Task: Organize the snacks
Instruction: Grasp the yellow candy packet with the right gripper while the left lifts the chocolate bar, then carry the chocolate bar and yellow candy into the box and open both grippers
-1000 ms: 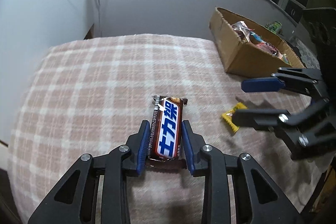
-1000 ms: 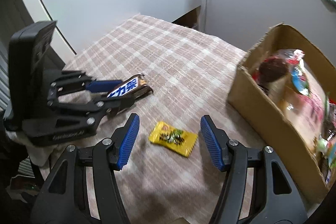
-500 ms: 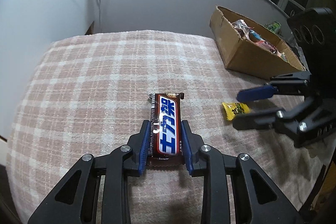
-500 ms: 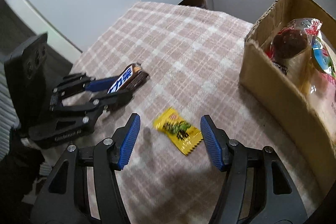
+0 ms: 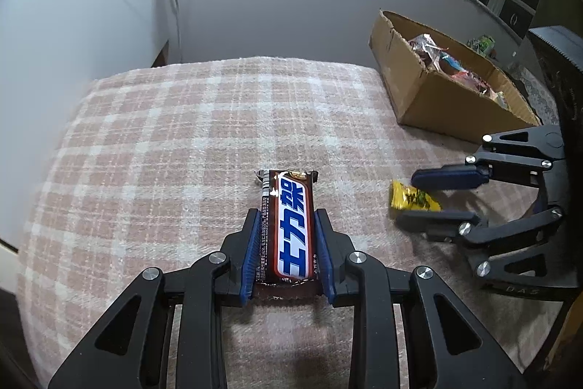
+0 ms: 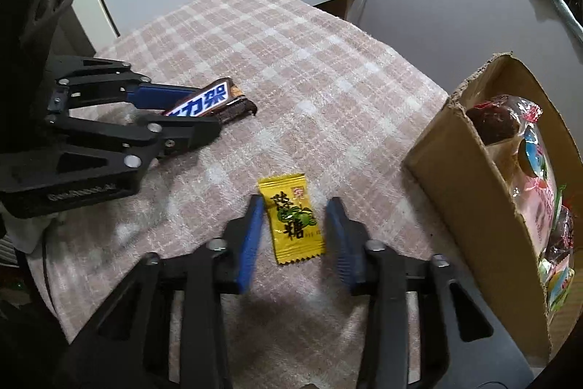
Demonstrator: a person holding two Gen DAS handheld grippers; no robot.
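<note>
**2 grippers, 2 snacks left on the plaid cloth, box partly filled**

A table covered in a pink and white plaid cloth (image 5: pixel 182 141) fills both views. At its far right edge stands an open brown cardboard box (image 6: pixel 470 177) that already holds several wrapped snacks, so part of the sorting looks done. 2 snacks are not yet in the box.

The left gripper (image 5: pixel 288 243) has its 2 blue-padded fingers (image 5: pixel 252 243) closed snugly on the long sides of a brown chocolate bar with a blue and white label (image 5: pixel 291 232). The bar points straight ahead, flat or nearly flat on the cloth; whether it is lifted clear cannot be told. Its glossy wrapper looks intact, with crimped ends.

The right gripper (image 6: pixel 296 225) is open, its jaws spread wider than the small yellow candy packet with green printing (image 6: pixel 293 219) lying flat on the cloth between them. Neither pad touches the packet. The packet is thin, with a zigzag bottom edge, and sits near the box, well apart from the chocolate bar.

Judging by this, what remains is closing on the yellow packet and carrying both items into the box.
</note>
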